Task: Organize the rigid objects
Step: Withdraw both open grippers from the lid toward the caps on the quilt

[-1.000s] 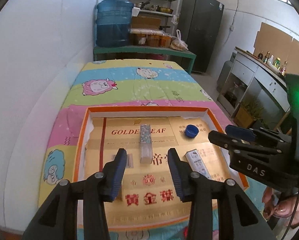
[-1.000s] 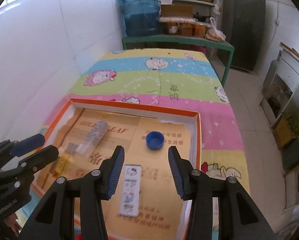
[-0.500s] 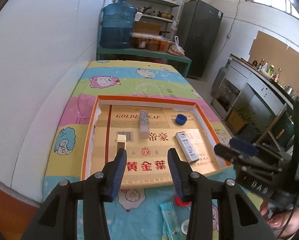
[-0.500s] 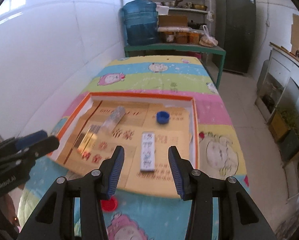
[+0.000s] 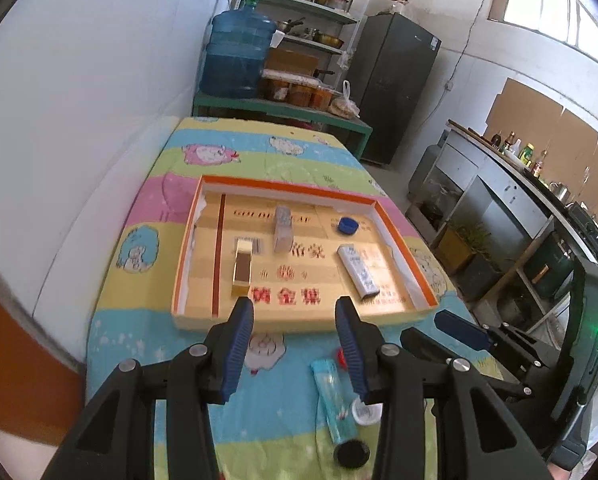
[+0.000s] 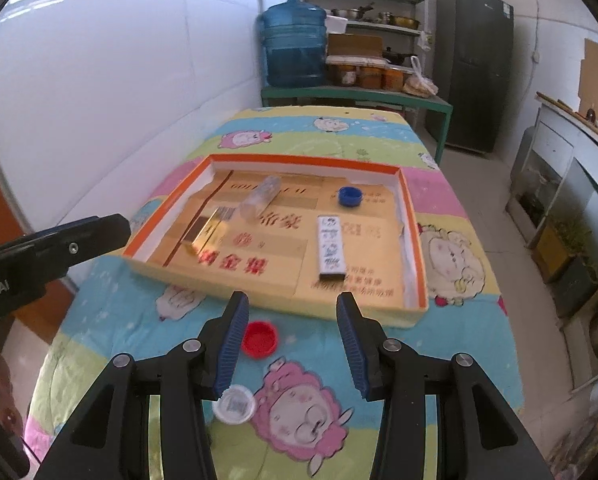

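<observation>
Over the table (image 5: 147, 344), your left tool (image 5: 295, 344) and right tool (image 6: 289, 344) hang spread and empty; the gold box (image 5: 242, 266), clear bottle (image 5: 283, 229), blue cap (image 5: 347, 225) and white case (image 5: 357, 273) lie inside the tray (image 5: 403, 248).

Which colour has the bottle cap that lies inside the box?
The bottle cap in the box is blue; the right wrist view shows it best.

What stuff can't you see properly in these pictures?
- Red cap: in the left wrist view, mostly hidden behind the left gripper's finger.
- White cap: in the right wrist view, partly covered by the right gripper's finger; its label is too small to read.
- Gold box in the tray: blurred by glare.
- Bottles on the counter: too small to tell apart.
</observation>
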`<action>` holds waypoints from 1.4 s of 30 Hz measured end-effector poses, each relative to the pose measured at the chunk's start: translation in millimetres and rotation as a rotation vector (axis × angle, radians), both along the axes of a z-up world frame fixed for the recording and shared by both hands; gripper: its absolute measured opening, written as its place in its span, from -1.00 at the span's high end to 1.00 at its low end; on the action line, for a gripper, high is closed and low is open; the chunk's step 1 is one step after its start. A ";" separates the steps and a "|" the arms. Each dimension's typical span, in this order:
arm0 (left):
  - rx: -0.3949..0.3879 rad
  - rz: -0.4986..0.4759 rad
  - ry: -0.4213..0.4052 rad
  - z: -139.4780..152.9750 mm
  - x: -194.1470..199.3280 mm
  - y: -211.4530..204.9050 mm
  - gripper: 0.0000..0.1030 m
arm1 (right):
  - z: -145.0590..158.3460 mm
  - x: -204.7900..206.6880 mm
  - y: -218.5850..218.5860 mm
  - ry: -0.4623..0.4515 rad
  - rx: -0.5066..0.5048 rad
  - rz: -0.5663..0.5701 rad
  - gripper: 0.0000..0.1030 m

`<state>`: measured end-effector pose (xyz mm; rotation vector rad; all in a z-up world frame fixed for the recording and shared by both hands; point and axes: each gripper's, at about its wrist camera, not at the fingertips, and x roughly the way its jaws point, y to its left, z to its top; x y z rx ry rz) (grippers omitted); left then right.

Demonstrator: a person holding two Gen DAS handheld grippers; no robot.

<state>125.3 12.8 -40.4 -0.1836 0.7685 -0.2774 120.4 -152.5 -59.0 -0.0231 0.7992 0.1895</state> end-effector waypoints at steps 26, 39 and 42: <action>-0.029 0.017 -0.053 -15.2 -59.4 16.8 0.17 | -13.2 -54.2 3.7 0.024 0.044 -0.034 0.09; -0.028 -0.001 -0.058 -17.8 -66.1 13.6 0.17 | -17.2 -65.7 7.8 0.027 0.049 -0.033 0.09; -0.030 0.001 -0.060 -18.4 -66.0 15.4 0.17 | -17.6 -68.3 7.7 0.026 0.051 -0.037 0.09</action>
